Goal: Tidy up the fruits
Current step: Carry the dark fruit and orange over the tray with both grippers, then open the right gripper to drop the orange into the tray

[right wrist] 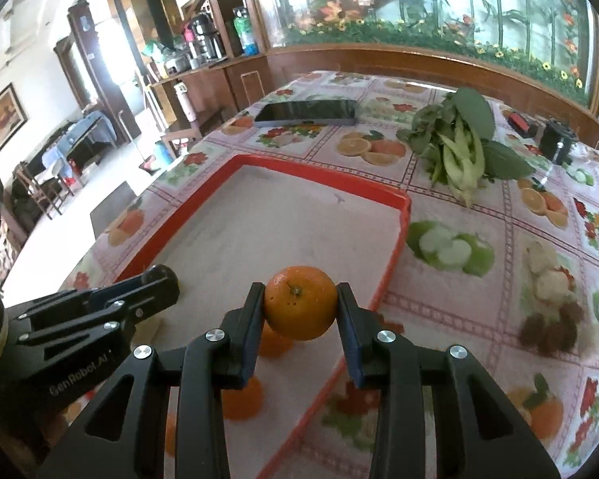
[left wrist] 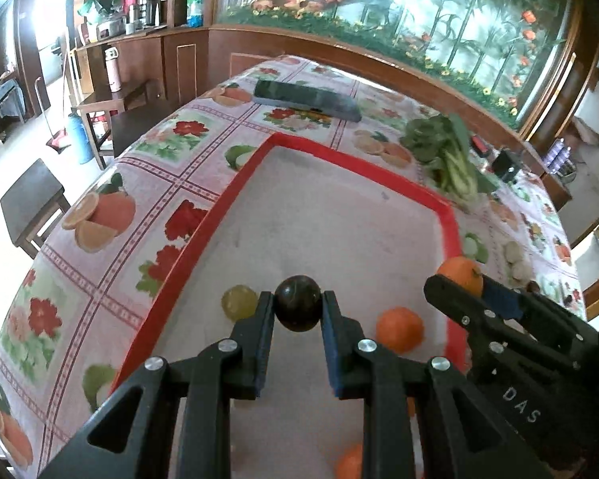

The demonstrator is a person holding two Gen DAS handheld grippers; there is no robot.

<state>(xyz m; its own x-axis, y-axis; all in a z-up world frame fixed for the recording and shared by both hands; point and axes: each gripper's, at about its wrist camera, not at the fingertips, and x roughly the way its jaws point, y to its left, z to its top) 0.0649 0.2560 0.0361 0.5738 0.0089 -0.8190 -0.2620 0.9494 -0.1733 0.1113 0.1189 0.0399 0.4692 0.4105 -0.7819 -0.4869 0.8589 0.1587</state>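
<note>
Tray [left wrist: 227, 199]: red rim, pale grey-white floor. Landmark for all below.
Inside tray: dark brown-black round fruit [left wrist: 298, 308]; yellow-green fruit [left wrist: 239, 301] just beside it; orange fruit [left wrist: 399, 329], solid orange.
Over tray's right rim: orange [right wrist: 300, 308], bright orange skin, small green-brown stem.
Beyond tray's far rim: phone [left wrist: 305, 99], dark grey-black.
Beyond tray's far right corner: leafy greens [right wrist: 459, 143], dark green leaves, pale green stalks.
Under tray: table cloth [left wrist: 112, 219], pink-white grid, printed red flowers, orange slices, green fruit.
</note>
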